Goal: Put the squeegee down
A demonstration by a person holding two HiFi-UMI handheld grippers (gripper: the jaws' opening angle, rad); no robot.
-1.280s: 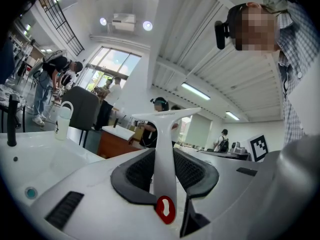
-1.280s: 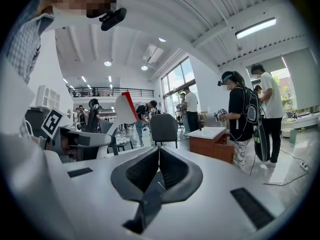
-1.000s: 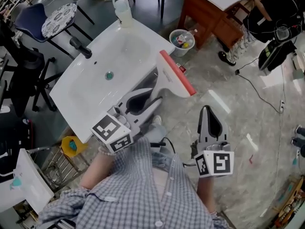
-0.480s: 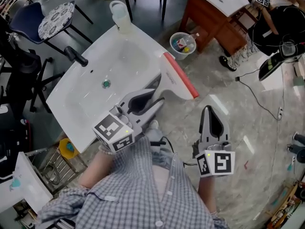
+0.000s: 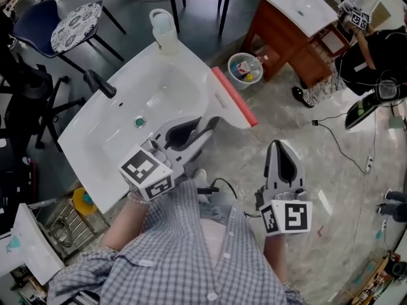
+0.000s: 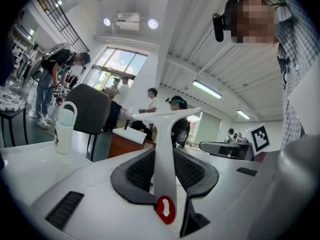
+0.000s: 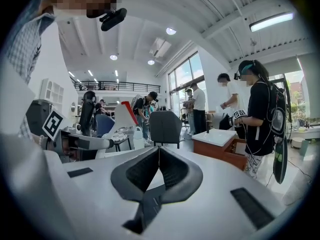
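The squeegee [image 5: 226, 103] is white with a red rubber blade; its handle runs back into my left gripper [image 5: 205, 127], which is shut on it. In the head view its blade hangs over the right edge of the white sink basin [image 5: 114, 145]. Along the left gripper view, the squeegee handle [image 6: 165, 169] stands clamped between the dark pads, its head [image 6: 165, 115] crosswise on top. My right gripper [image 5: 280, 150] hangs over the floor to the right, shut with nothing in it; its jaws [image 7: 159, 154] meet at the tips.
A black tap [image 5: 100, 83] and a drain [image 5: 138, 122] sit on the basin; a translucent jug [image 5: 164, 23] stands at its far corner. A small bin [image 5: 245, 68], a wooden cabinet with another basin [image 5: 296, 24], chairs [image 5: 70, 24] and floor cables [image 5: 343, 126] surround me. People stand nearby.
Both grippers have moved level across the room; in the head view the basin has slid sideways and the squeegee blade sits slightly higher and further left. The left grip is unchanged.
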